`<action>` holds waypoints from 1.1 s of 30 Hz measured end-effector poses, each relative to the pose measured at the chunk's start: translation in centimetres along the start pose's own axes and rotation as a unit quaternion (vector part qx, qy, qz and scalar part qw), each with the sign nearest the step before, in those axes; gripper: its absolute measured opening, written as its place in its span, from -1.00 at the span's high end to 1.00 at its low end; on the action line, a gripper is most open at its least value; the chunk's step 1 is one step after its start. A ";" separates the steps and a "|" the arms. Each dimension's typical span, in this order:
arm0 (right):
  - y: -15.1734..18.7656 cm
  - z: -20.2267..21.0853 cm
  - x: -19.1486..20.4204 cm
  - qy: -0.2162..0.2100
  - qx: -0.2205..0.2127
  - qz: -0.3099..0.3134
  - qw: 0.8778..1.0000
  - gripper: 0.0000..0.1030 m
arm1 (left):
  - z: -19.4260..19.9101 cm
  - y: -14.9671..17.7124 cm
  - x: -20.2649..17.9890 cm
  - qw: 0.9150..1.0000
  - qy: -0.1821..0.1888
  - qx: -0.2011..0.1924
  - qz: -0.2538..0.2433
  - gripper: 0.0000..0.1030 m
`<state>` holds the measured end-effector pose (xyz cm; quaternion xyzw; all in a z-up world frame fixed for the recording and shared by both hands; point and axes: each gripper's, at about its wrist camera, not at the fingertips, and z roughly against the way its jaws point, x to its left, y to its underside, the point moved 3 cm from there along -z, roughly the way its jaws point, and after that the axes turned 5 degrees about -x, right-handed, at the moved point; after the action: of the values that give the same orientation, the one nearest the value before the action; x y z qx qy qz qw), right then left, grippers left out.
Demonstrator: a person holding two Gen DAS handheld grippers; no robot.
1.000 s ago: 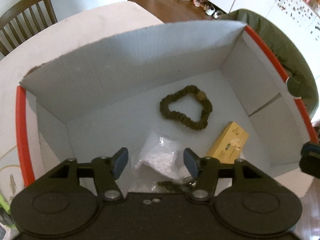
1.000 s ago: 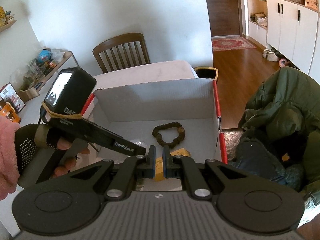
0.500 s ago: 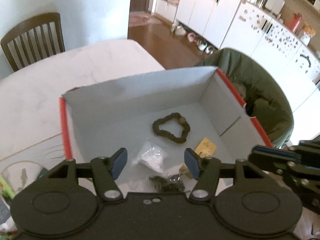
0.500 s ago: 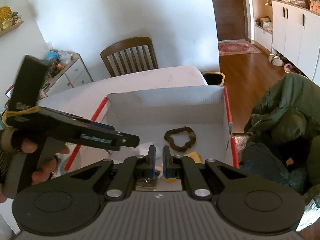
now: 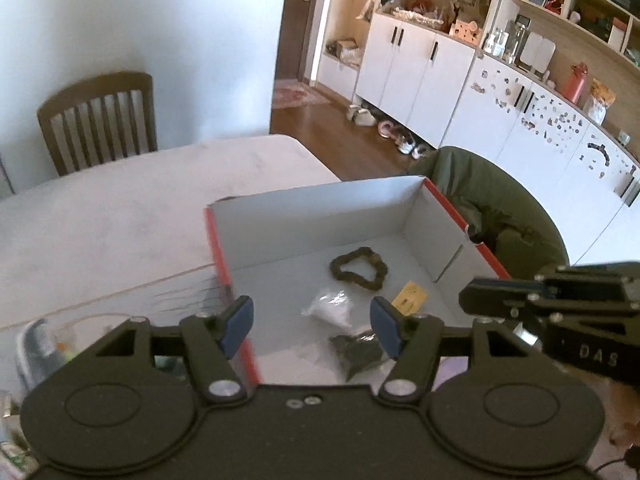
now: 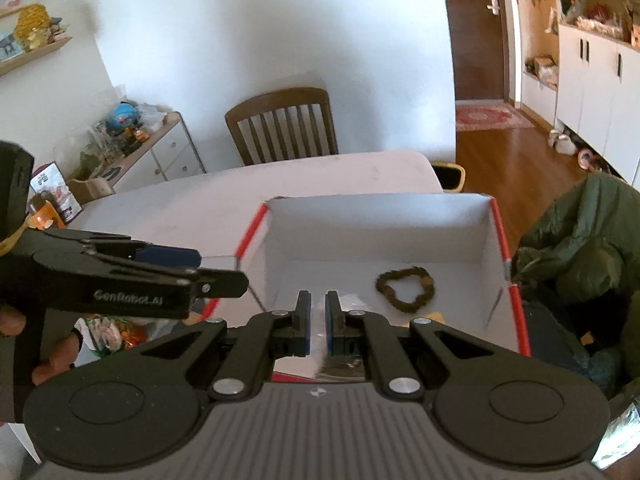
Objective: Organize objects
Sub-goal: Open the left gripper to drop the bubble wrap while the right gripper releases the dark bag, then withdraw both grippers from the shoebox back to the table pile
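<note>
A white cardboard box [image 5: 320, 208] [image 6: 380, 232] with red edges stands open on the pale table. On its floor lie a brown bead loop [image 5: 358, 270] [image 6: 406, 288], a small white plastic bag [image 5: 330, 308], a yellow card [image 5: 408, 298] [image 6: 434, 316] and a dark packet [image 5: 358, 350]. My left gripper [image 5: 312, 320] [image 6: 140, 280] hovers open and empty above the box's near left edge. My right gripper [image 6: 318, 320] [image 5: 560, 308] is shut with nothing between its pads, held over the near side of the box.
A wooden chair [image 6: 282, 126] stands at the table's far side. A green jacket [image 5: 500, 208] [image 6: 580, 248] is draped over a seat right of the box. Small packets [image 6: 108, 334] lie on the table left of the box. A low cabinet [image 6: 160, 152] stands against the left wall.
Both grippers have pulled back and risen away from the box, which now looks smaller. The left gripper has shifted left, over the box's left edge. Neither jaw changed.
</note>
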<state>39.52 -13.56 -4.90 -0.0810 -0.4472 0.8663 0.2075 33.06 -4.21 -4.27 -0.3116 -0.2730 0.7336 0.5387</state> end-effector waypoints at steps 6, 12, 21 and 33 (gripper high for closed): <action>0.3 0.2 3.7 -0.013 -0.006 0.003 1.000 0.88 | 4.1 1.7 2.8 1.000 -0.007 -0.021 0.009 -0.41; 0.4 -0.4 7.3 -0.029 -0.004 0.002 1.000 0.88 | 6.7 3.5 6.1 0.999 -0.021 -0.030 0.025 -0.42; 1.2 -1.0 12.5 -0.043 -0.002 0.017 0.999 0.87 | 10.1 6.4 11.1 0.996 -0.052 -0.041 0.055 -0.53; 2.1 -2.5 17.0 -0.034 0.012 0.041 0.999 0.83 | 13.4 10.1 16.8 0.993 -0.084 -0.051 0.065 -0.92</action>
<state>24.39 -5.47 -7.30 -0.0677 -0.4396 0.8817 0.1575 12.96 8.36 -5.69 -0.2928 -0.3331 0.7761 0.4483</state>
